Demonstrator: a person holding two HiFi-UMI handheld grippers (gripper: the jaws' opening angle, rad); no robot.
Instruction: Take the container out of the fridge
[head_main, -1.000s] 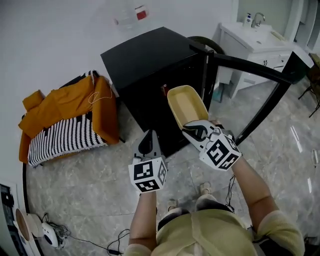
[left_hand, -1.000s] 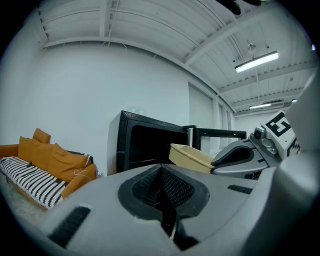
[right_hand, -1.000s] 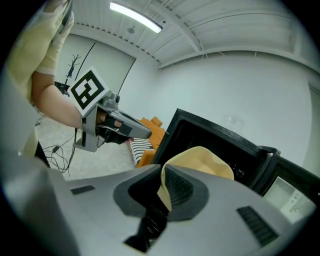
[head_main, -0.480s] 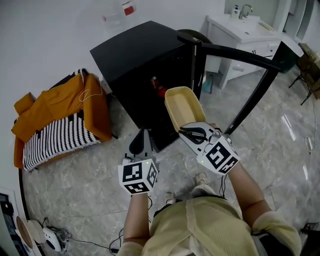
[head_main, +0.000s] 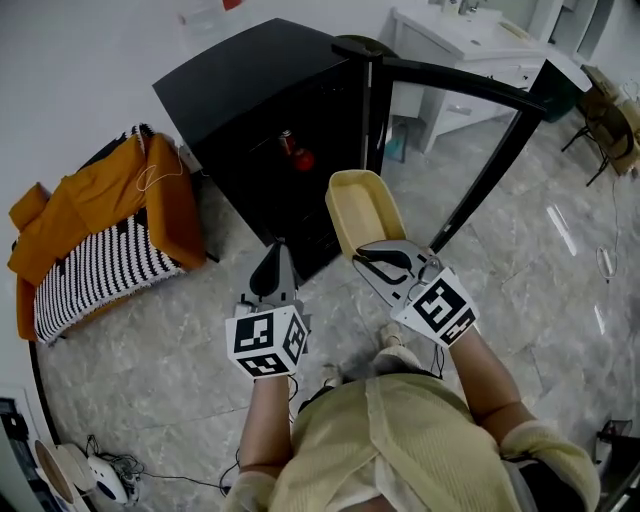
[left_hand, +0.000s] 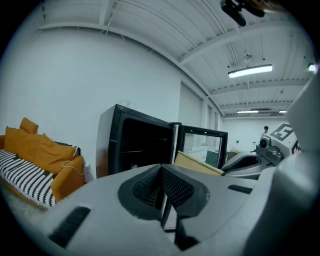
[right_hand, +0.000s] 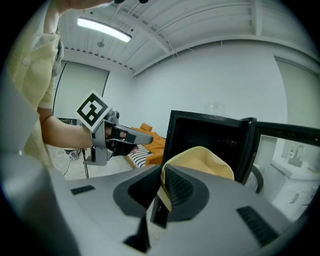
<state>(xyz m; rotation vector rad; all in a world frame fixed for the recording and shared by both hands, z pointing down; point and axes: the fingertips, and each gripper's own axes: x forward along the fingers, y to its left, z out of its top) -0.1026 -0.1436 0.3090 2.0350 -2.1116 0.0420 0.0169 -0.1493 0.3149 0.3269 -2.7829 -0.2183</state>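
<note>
A pale yellow empty container (head_main: 366, 212) hangs in the air in front of the black fridge (head_main: 262, 110), held by its near rim. My right gripper (head_main: 383, 263) is shut on that rim; the right gripper view shows the thin yellow wall (right_hand: 200, 160) pinched between the pads. The fridge door (head_main: 470, 120) stands wide open to the right. A red item (head_main: 297, 158) sits inside the fridge. My left gripper (head_main: 269, 278) is level with the right one, to its left, shut with nothing between its jaws (left_hand: 162, 192).
An orange and striped sofa (head_main: 95, 235) stands left of the fridge. A white sink cabinet (head_main: 455, 50) is behind the open door. Cables and small devices (head_main: 95, 465) lie on the marble floor at the lower left.
The container has come further out and away from the fridge with my right gripper. Both grippers and the person have backed off; the fridge interior with the red item shows more.
</note>
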